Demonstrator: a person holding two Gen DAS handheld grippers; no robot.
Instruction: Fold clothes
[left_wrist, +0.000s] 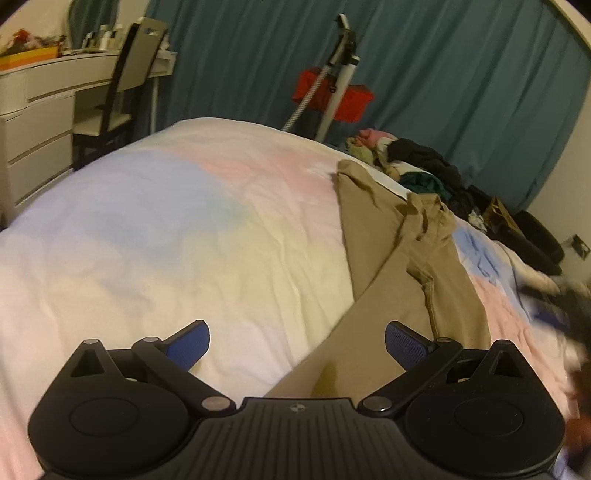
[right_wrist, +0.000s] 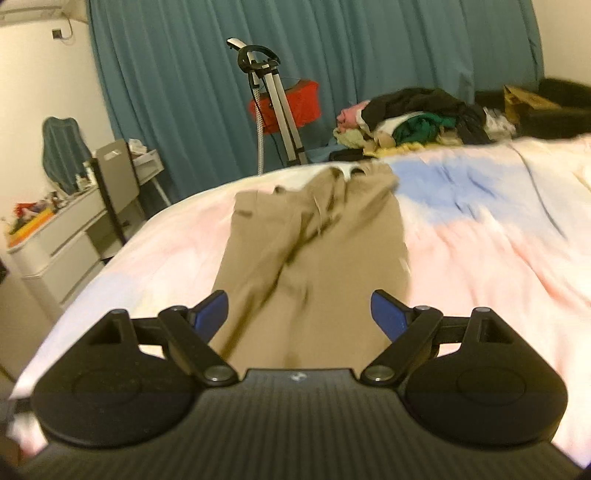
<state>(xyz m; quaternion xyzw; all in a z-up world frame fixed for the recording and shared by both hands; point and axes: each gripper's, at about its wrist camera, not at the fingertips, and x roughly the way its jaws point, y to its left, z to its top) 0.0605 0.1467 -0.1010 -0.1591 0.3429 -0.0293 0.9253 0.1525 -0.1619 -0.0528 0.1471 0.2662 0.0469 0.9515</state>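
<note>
So, item: one pair of khaki trousers, spread out lengthwise on the bed, waistband at the far end, legs running toward the near edge.
Position: right of bed centre in the left wrist view; dead ahead of the right gripper in the right wrist view.
Lay: mostly flat, a creased ridge down the middle near the crotch seam; legs overlap rather than lie neatly stacked.
Handling guess: light, soft woven cloth, limp, no stiffness; it likely drapes and sags when lifted, and slides easily on the smooth duvet.
Fragility: none; wrinkles are the only risk.
Grip points, judged: waistband corners or leg hems, where doubled fabric gives the pads more to bite; a pinch mid-leg probably lifts only one layer.
Left gripper: jaws spread wide, nothing between the pads, hovering over the near leg area.
Right gripper: jaws spread wide, empty, cloth visible beyond the gap but not pinched; view blurred.
Count, trousers laid out: one.
Count, grippers: two.
Count, unfolded clothes pile: one heap at the far right of the bed; pieces too tangled to count.
Count, folded items: none visible.
Background: one chair, one white dresser, one garment steamer stand, teal curtain.
</note>
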